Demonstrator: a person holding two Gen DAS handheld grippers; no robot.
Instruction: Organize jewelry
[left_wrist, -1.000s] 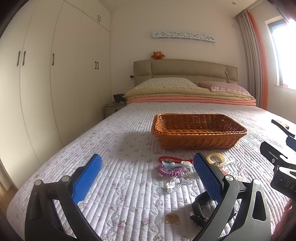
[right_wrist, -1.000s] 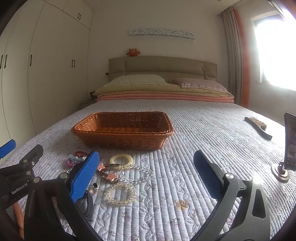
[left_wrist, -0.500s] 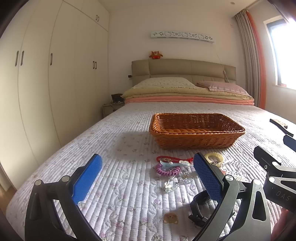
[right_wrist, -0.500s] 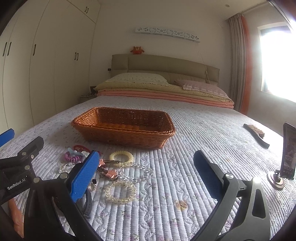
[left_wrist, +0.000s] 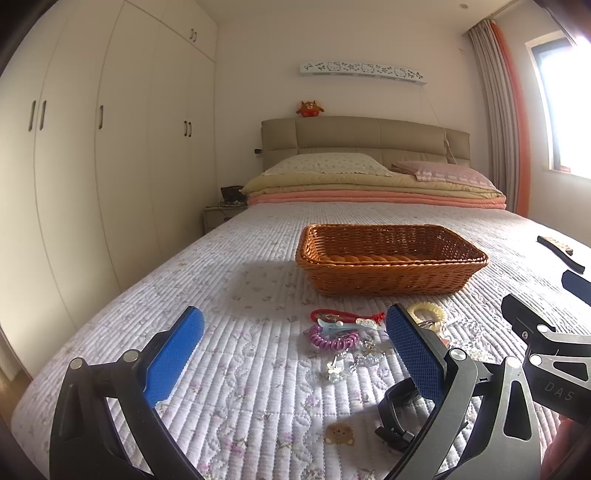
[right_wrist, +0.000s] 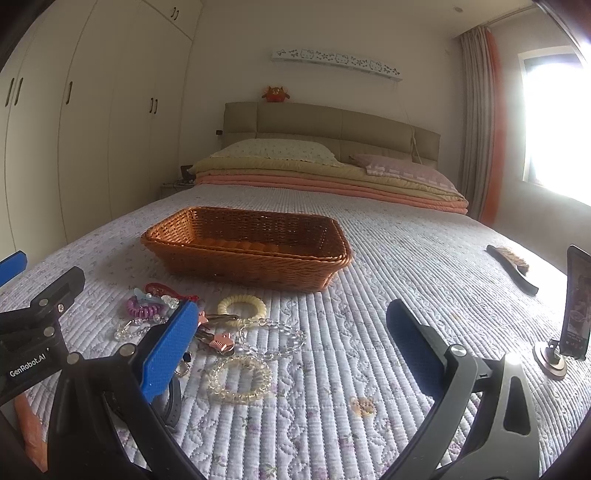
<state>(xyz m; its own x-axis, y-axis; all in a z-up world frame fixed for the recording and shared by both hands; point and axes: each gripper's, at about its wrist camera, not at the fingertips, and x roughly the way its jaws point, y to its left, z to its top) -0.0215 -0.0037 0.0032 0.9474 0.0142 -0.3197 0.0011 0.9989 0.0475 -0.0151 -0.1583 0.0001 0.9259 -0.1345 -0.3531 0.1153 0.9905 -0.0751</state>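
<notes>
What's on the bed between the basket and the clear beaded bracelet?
In the right wrist view, a yellow coil hair tie lies between the basket and the clear beaded bracelet.

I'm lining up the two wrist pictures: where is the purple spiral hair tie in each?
Left wrist view: the purple spiral hair tie lies lower centre on the quilt, just left of the left hand-held gripper's right finger.
Right wrist view: it lies lower left, beside the right hand-held gripper's left finger.
Shared landmark: the brown woven wicker basket, behind it in both.
</notes>
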